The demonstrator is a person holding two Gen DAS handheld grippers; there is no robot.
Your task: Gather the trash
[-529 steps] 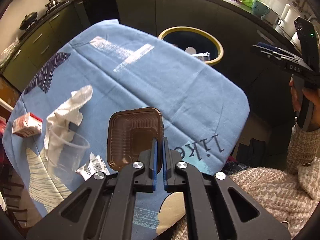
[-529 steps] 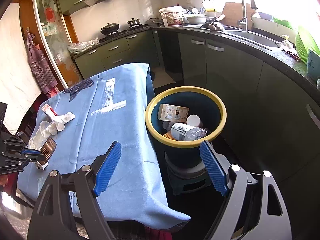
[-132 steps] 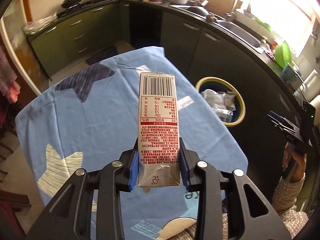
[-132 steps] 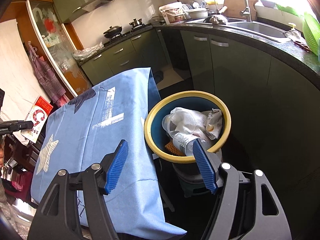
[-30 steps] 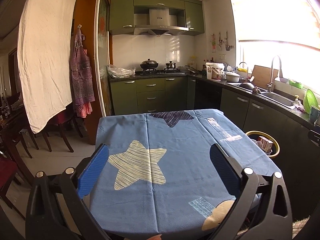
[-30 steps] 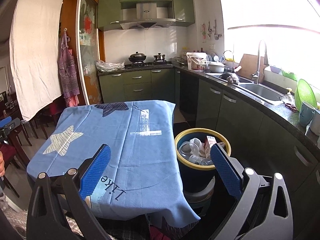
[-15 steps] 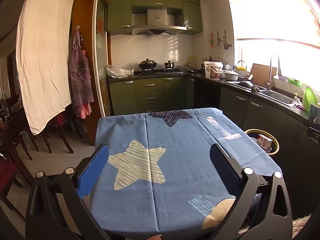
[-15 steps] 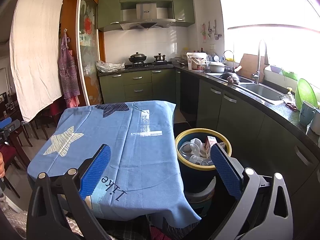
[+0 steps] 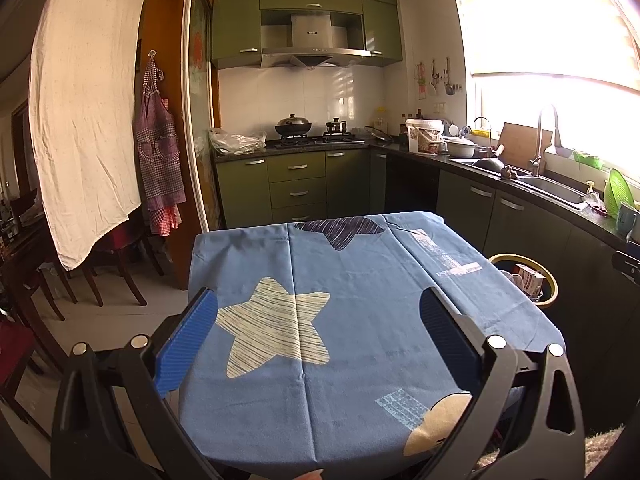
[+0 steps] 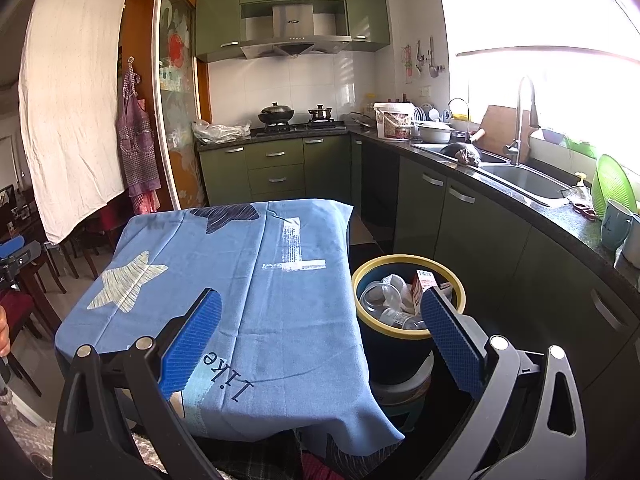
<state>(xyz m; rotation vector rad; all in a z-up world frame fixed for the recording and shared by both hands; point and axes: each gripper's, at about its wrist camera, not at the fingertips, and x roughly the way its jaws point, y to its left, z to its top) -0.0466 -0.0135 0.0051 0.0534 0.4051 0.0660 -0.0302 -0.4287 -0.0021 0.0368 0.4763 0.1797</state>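
The yellow-rimmed dark bin stands on the floor to the right of the table. It holds a red-and-white carton, a clear plastic cup, white tissue and a bottle. In the left wrist view the bin and the carton show at the right. The table's blue cloth with star prints has nothing lying on it. My left gripper is open and empty above the table's near edge. My right gripper is open and empty, held back over the table's near right corner.
Green kitchen cabinets and a dark counter with a sink run along the back and right. A stove with pots stands at the back. Wooden chairs and a hanging white sheet are at the left.
Over the last second both grippers stay open and nearly still. Earlier, the left gripper held the brown tray, then the carton; the carton now lies in the bin.
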